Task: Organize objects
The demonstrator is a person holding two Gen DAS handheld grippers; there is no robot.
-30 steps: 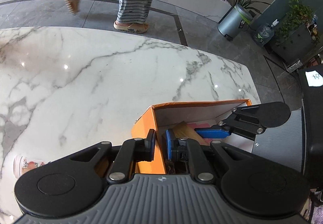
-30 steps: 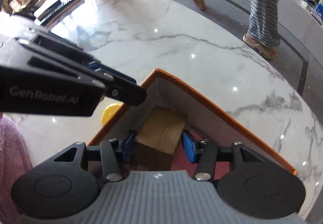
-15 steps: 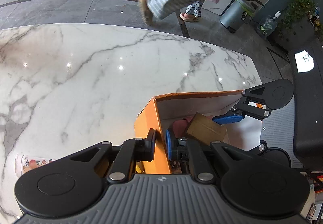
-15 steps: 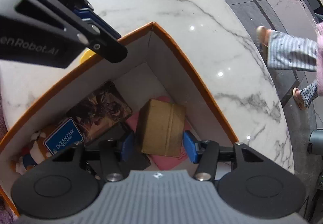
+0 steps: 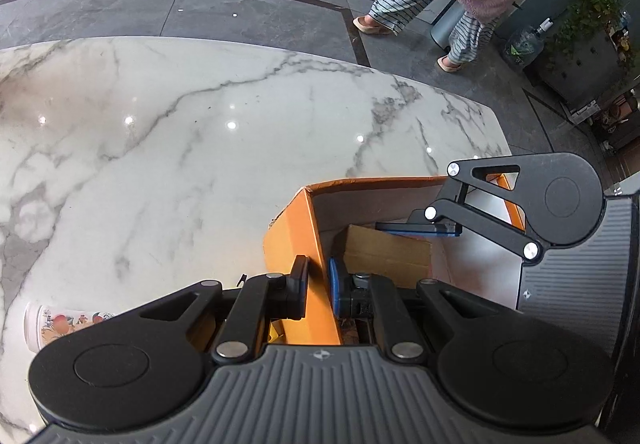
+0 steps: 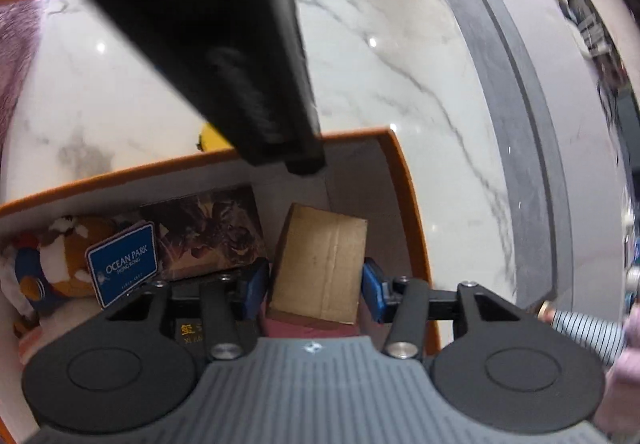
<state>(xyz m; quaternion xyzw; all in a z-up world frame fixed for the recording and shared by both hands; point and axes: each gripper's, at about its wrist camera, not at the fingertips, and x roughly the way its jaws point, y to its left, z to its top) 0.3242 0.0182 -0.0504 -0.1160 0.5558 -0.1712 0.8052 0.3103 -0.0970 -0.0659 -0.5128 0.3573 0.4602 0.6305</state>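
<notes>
Jaws of the left gripper (image 5: 318,286) pinch the orange cardboard box's (image 5: 298,228) wall. The right gripper (image 6: 316,286) clamps a small brown cardboard carton (image 6: 320,268) inside that box, above a pink item (image 6: 304,326). Best lowered flat before release.

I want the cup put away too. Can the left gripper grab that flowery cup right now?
Probably not: the left gripper is shut on the orange box wall, and the flowery cup lies beside it on the table.
</notes>
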